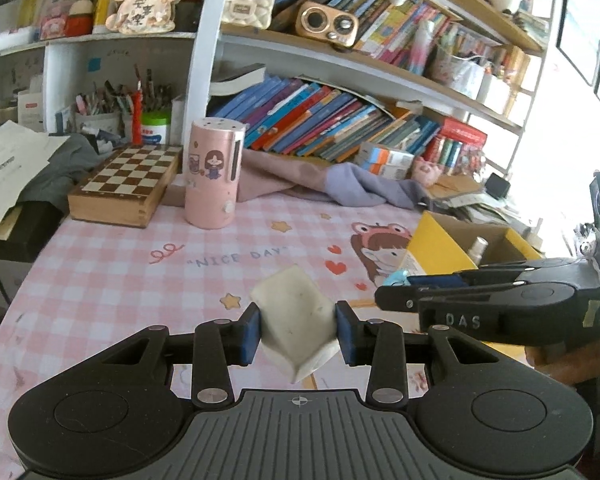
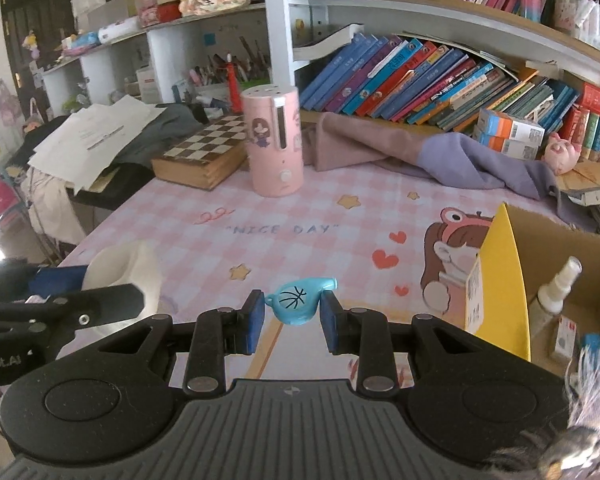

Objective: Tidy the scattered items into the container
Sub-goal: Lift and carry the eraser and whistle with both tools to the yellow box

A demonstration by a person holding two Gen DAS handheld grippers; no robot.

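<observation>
Left tool [image 1: 298, 328] clenched on a white sponge-like block [image 1: 296, 320], blue pads pressing both sides, block lifted clear of the pink checked table [image 1: 120, 280]. Right tool [image 2: 293, 320] clenched on a small blue whistle [image 2: 296, 300] with a basketball drawing, also held above the table. In the left wrist view, right tool just to the right of the block, whistle tip showing at its front. Open cardboard box [image 2: 500, 280] with yellow flaps close on the right, a white spray bottle [image 2: 556, 288] and small packets inside. Further back: pink cylindrical canister [image 1: 212, 176] standing upright, wooden chessboard box [image 1: 128, 188] beside it, purple cloth [image 1: 360, 188] against the bookshelf [image 1: 340, 120].
</observation>
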